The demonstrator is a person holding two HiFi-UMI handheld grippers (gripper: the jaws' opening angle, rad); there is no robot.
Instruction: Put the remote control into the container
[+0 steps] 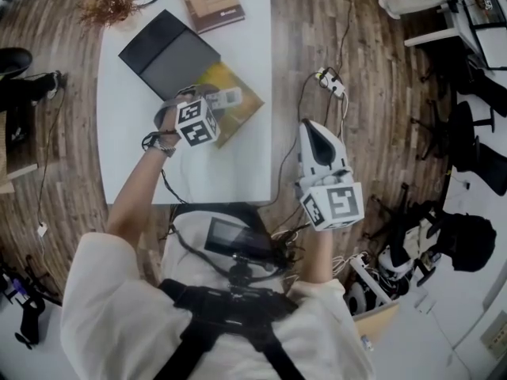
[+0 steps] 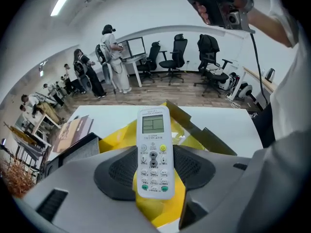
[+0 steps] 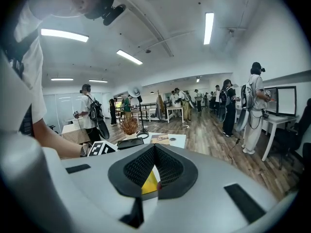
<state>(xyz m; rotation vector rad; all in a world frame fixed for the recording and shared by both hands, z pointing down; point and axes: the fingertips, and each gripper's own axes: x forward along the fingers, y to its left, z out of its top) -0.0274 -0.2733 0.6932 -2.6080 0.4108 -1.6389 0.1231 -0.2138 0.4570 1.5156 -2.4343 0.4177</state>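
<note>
The left tongs point(image 2: 155, 165) stood wide open, their dark ribbed pads on either side of the remote point(image 2: 153, 125) without pressing it; a sliver of yellow showed between each pad and the remote's edges. The remote was a slim white plastic slab with a grey screen at its far end and rows of small buttons below. It lay flat on the yellow box point(image 1: 242, 113), screen toward the far side of the bench point(image 1: 198, 172). That box looked shallow, bright yellow inside with dull olive sides folding up on its right. I could not tell whether the remote sat within its walls or merely on top.

The right tongs point(image 3: 154, 149) were closed with nothing held, the mesh-textured pads meeting at their tips. They hung off the bench's right edge, above the plank floor point(image 1: 317, 38).

Just beyond the yellow box, at its far left, was a black box point(image 1: 170, 54), flat and rectangular, showing a matte grey inner face. Farther still, a brown book point(image 1: 211, 1) lay at the far edge of the smooth white bench. A dried, twiggy plant point(image 1: 107, 2) stood at its far left corner.
</note>
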